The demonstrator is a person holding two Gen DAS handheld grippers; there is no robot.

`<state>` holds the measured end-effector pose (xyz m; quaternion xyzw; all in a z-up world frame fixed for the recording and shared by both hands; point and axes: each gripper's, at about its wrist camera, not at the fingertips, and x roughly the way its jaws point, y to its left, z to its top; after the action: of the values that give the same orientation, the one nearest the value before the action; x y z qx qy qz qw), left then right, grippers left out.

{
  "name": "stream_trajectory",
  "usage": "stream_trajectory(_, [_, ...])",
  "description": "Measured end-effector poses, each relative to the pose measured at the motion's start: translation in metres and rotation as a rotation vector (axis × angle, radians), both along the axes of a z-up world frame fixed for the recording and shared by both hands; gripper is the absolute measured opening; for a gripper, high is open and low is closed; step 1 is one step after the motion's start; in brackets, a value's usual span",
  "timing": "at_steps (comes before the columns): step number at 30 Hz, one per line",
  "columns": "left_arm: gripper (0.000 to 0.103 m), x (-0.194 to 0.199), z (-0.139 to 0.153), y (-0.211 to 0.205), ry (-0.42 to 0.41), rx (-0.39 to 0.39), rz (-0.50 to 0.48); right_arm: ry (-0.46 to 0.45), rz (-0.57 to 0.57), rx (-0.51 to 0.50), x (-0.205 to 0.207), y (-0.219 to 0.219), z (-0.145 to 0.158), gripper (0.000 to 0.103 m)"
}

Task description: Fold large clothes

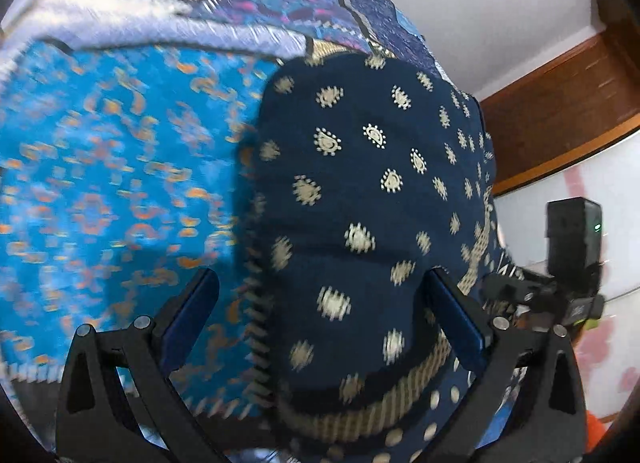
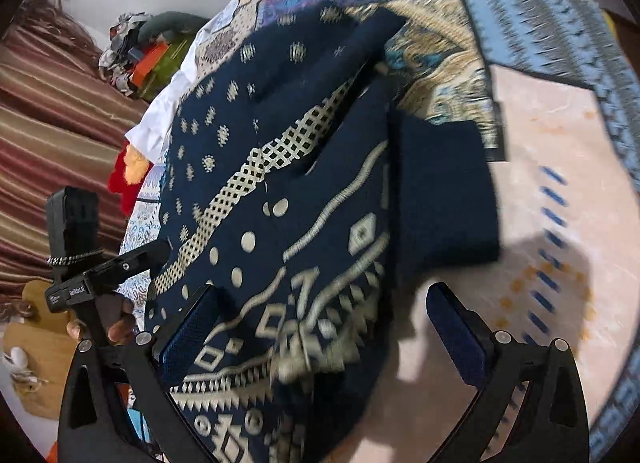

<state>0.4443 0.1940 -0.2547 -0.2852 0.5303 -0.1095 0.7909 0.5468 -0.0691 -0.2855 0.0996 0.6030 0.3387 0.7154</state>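
Observation:
A navy garment with cream printed motifs point(image 1: 360, 183) lies folded on a patterned bedspread point(image 1: 100, 183). In the left wrist view my left gripper point(image 1: 320, 303) is open, its jaws wide apart just above the garment's near edge. In the right wrist view the same garment point(image 2: 288, 191) shows a cream lattice band and a plain navy flap at its right side. My right gripper point(image 2: 320, 319) is open above the garment's near end, holding nothing. The other gripper point(image 2: 80, 287) shows at the left, held by a hand.
The bedspread has blue, orange and pink patches point(image 2: 552, 143). A pile of other clothes point(image 2: 136, 55) lies beyond the garment, with red and white fabric point(image 2: 132, 167) by its left edge. A striped curtain point(image 2: 48, 103) hangs at left. A wooden skirting point(image 1: 560, 111) runs along the wall.

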Motion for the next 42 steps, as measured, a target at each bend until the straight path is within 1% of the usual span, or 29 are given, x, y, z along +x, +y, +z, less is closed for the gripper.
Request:
stream_trajectory(1, [0.103,0.004,-0.004,-0.001,0.003,-0.021,-0.006,-0.003,0.004,0.003,0.003,0.005,-0.004,0.103])
stream_trajectory(3, [0.103,0.014,-0.015,-0.004,0.022,-0.091,-0.019,-0.023,0.016,0.010,0.008,0.016,-0.006,0.103])
stream_trajectory(5, [0.103,0.022,-0.024,-0.006,0.045,-0.153,-0.023,-0.014,0.040,0.029,0.013,0.027,-0.010,0.103])
stream_trajectory(6, [0.103,0.024,-0.026,-0.006,0.049,-0.167,-0.019,-0.007,0.045,0.039,0.015,0.031,-0.012,0.103])
stream_trajectory(7, [0.096,0.025,-0.025,-0.007,0.039,-0.173,-0.015,0.000,0.042,0.046,0.017,0.036,-0.014,0.102])
stream_trajectory(8, [0.091,0.024,-0.021,-0.008,0.022,-0.165,-0.014,0.003,0.039,0.048,0.019,0.039,-0.014,0.099])
stream_trajectory(10, [0.077,0.021,-0.011,-0.012,0.002,-0.115,-0.007,0.023,0.043,0.059,0.021,0.045,-0.015,0.082])
stream_trajectory(11, [0.075,0.019,-0.007,-0.014,-0.006,-0.099,-0.007,0.036,0.043,0.070,0.021,0.046,-0.015,0.076])
stream_trajectory(13, [0.070,0.016,0.004,-0.020,-0.015,-0.053,-0.009,0.057,0.045,0.108,0.021,0.047,-0.011,0.050])
stream_trajectory(15, [0.066,0.011,0.018,-0.023,-0.038,-0.033,-0.020,0.047,0.052,0.113,0.017,0.048,0.000,0.037])
stream_trajectory(16, [0.063,0.007,0.027,-0.024,-0.060,-0.029,-0.027,0.027,0.063,0.106,0.014,0.051,0.008,0.034])
stream_trajectory(20, [0.059,-0.008,0.066,-0.021,-0.141,0.001,-0.033,-0.071,0.102,0.088,-0.003,0.067,0.046,0.030])
stream_trajectory(23, [0.057,-0.025,0.095,-0.021,-0.196,0.024,-0.026,-0.127,0.111,0.101,-0.015,0.075,0.079,0.029])
stream_trajectory(25, [0.056,-0.041,0.121,-0.015,-0.239,0.041,-0.013,-0.158,0.116,0.118,-0.023,0.082,0.102,0.029])
stream_trajectory(28, [0.056,-0.057,0.148,-0.006,-0.276,0.064,0.006,-0.197,0.129,0.150,-0.037,0.093,0.134,0.029])
stream_trajectory(31, [0.056,-0.082,0.166,0.014,-0.286,0.056,0.032,-0.231,0.147,0.173,-0.056,0.107,0.160,0.029])
stream_trajectory(33, [0.056,-0.101,0.170,0.027,-0.281,0.046,0.047,-0.246,0.168,0.183,-0.073,0.119,0.172,0.029])
stream_trajectory(35, [0.056,-0.115,0.168,0.039,-0.266,0.035,0.065,-0.243,0.186,0.184,-0.086,0.134,0.177,0.029])
stream_trajectory(37, [0.056,-0.129,0.156,0.054,-0.238,0.022,0.086,-0.230,0.199,0.183,-0.097,0.147,0.175,0.029])
stream_trajectory(39, [0.056,-0.142,0.137,0.069,-0.186,0.011,0.105,-0.204,0.211,0.175,-0.108,0.165,0.164,0.029])
stream_trajectory(41, [0.056,-0.152,0.109,0.080,-0.125,0.002,0.120,-0.159,0.219,0.160,-0.116,0.181,0.145,0.029])
stream_trajectory(42, [0.056,-0.156,0.096,0.086,-0.096,-0.003,0.127,-0.122,0.226,0.148,-0.119,0.192,0.130,0.029])
